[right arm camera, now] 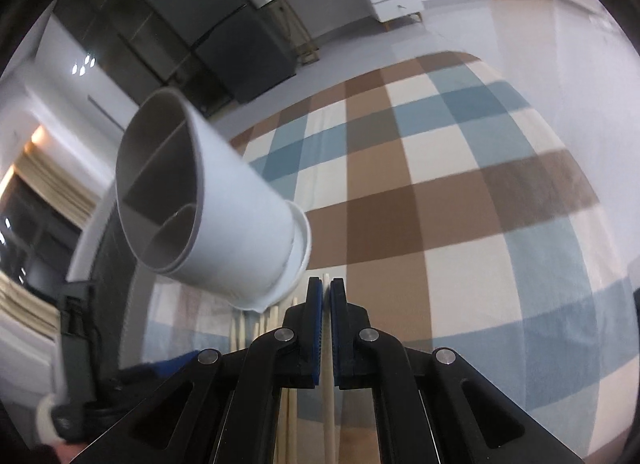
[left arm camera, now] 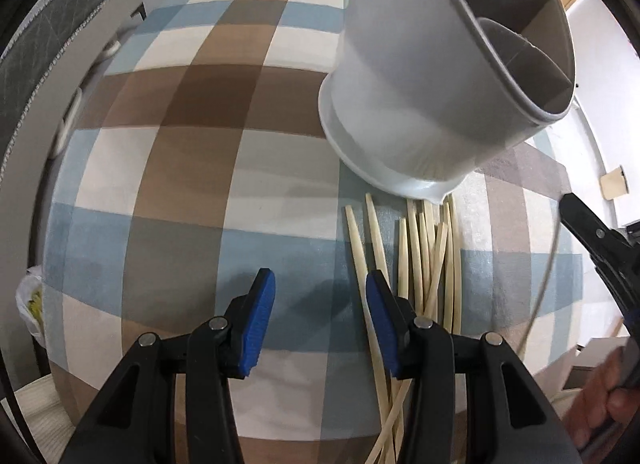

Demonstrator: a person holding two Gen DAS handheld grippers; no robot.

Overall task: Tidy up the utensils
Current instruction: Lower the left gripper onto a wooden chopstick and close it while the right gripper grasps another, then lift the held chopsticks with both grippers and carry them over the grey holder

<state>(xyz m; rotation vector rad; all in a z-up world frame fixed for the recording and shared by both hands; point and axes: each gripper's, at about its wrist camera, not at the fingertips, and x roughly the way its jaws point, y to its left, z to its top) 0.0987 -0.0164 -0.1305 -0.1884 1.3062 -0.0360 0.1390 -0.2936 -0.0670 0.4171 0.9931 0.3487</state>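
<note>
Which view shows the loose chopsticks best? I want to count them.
The left wrist view: the chopsticks lie fanned on the checked cloth. The right wrist view shows only a few ends behind its shut gripper, which pinches one.

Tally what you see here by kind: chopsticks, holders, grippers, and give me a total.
Chopsticks: 8 at least; they overlap, so the exact number is unclear
Divided utensil holder: 1
Grippers: 2, the left gripper open, the right gripper shut on one chopstick
Total: at least 11
</note>
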